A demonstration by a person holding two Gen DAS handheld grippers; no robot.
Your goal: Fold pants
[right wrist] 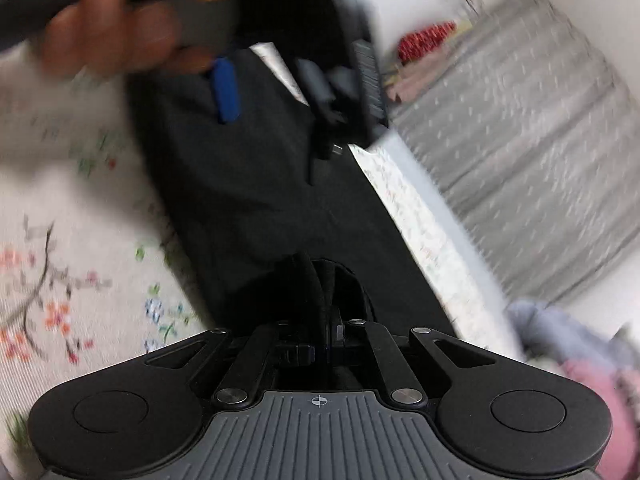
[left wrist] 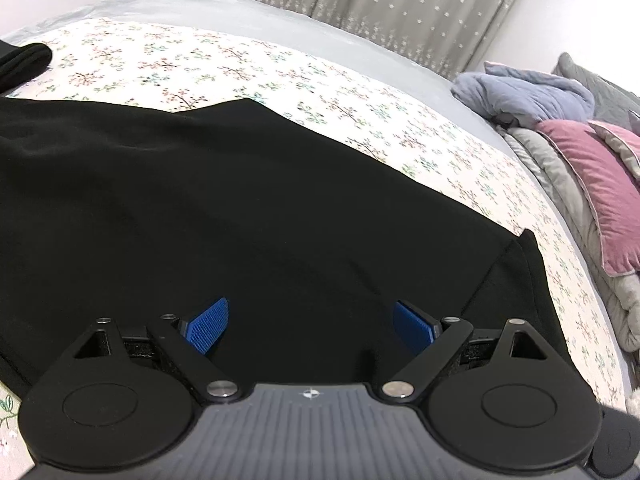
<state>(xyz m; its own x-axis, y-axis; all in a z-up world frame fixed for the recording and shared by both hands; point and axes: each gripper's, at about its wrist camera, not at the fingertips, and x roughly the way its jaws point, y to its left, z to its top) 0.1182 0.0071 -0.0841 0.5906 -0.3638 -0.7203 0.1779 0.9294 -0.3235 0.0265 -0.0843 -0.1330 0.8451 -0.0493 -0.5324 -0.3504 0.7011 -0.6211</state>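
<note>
The black pants [left wrist: 224, 200] lie spread flat on the flowered bedsheet [left wrist: 224, 68]. My left gripper [left wrist: 310, 326] is open just above the cloth, its blue pads [left wrist: 208, 326] wide apart and holding nothing. In the blurred right wrist view the pants [right wrist: 240, 184] run away from me as a long strip. My right gripper [right wrist: 324, 320] is shut on a fold of the black cloth at the near end. The left gripper [right wrist: 288, 92] and the hand holding it show at the far end of that view.
A grey-blue garment [left wrist: 524, 92], a pink pillow [left wrist: 596, 192] and a grey quilt [left wrist: 560, 184] are heaped at the right of the bed. A starred grey curtain [left wrist: 384, 4] hangs behind. Another black cloth [left wrist: 24, 64] lies at the far left.
</note>
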